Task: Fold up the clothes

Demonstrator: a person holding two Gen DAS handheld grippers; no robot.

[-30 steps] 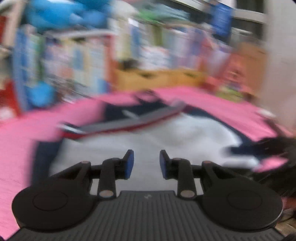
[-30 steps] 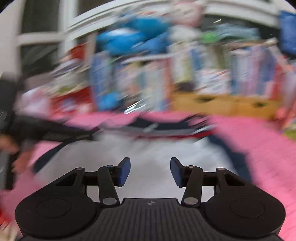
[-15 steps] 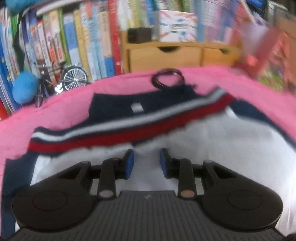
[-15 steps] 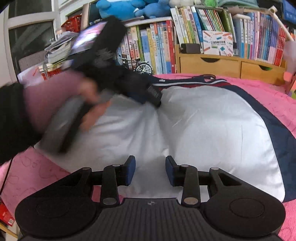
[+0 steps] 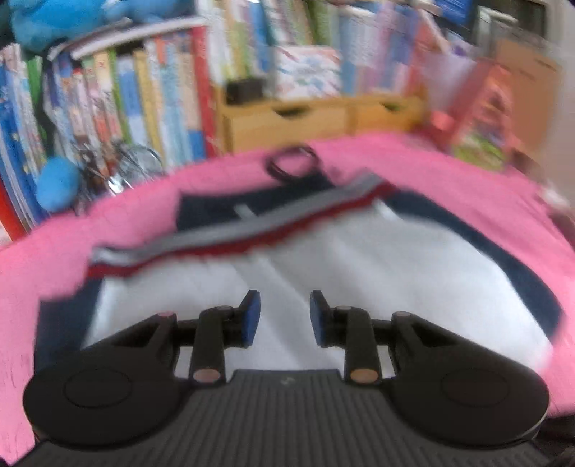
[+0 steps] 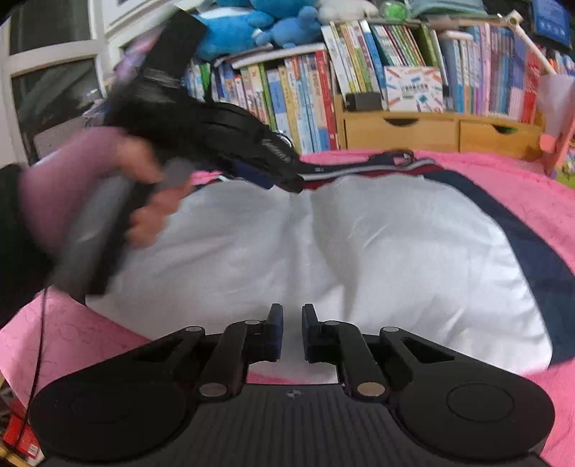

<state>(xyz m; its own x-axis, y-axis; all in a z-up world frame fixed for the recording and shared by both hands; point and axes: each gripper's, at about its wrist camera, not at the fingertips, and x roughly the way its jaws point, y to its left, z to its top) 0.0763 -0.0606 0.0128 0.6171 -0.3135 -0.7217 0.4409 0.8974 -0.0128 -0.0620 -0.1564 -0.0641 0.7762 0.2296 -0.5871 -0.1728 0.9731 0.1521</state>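
Note:
A white pair of shorts [image 6: 377, 251] with navy side panels and a red, white and navy waistband [image 6: 359, 170] lies flat on a pink blanket [image 6: 521, 194]. It also shows in the left wrist view [image 5: 323, 273], blurred. My left gripper [image 5: 281, 316] is open and empty above the white cloth, near the waistband [image 5: 251, 230]. In the right wrist view it [image 6: 276, 179] hangs over the far left part of the shorts. My right gripper [image 6: 291, 330] is open by a narrow gap, empty, at the near hem.
A bookshelf [image 6: 323, 89] with blue plush toys [image 6: 251, 28] and a wooden drawer box [image 6: 431, 129] stands behind the blanket. A small model bicycle [image 5: 118, 161] and a blue ball [image 5: 57, 183] sit at the back left. A black ring [image 5: 291, 163] lies beyond the waistband.
My left gripper has drawn back from the waistband and its jaws have opened wider. My right gripper's jaws have narrowed and it stays at the near hem.

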